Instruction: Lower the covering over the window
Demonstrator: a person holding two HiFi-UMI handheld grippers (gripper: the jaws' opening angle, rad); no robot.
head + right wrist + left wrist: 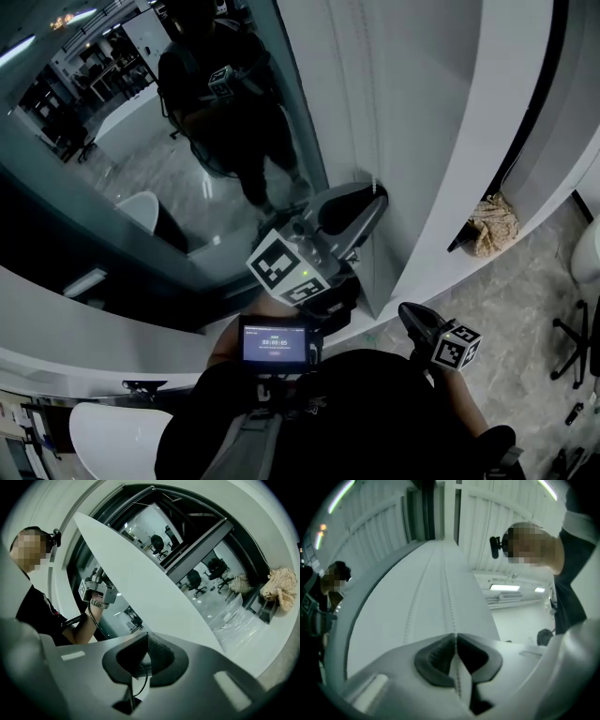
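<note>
Far left of the head view: window glass (141, 150), bare and full of reflections, nothing drawn down over it. No sight of the covering itself, so judged to be rolled up above, out of frame.

Moving right to the left gripper (377, 192), raised and tilted upward against the white pillar (422, 103) just beside the glass. Jaws pressed together, pinching the bead chain (449, 604) between the pads. From the pads, a straight run up the pillar face: long axis vertical, pointing up toward the dark slot (429, 508) at the top of the left gripper view. A second faint line alongside, possibly the loop's other run, though hard to tell.

Handling, as a judgement: light, limp, thin, beaded and a little slippery, so best gripped squarely across the beads, deep in the pads rather than at their tips. Taut only under pull. Should be drawn along its own line, straight down, never sideways off the pillar. Probably some drag from a roller above, but no real weight. Not fragile, yet liable to skip or snag if yanked.

Further right: right gripper (146, 641), low and close to the body, well apart from the chain, jaws shut tight with nothing seen held between them.

Far right: crumpled cloth (492, 225) on the ledge, untouched.
</note>
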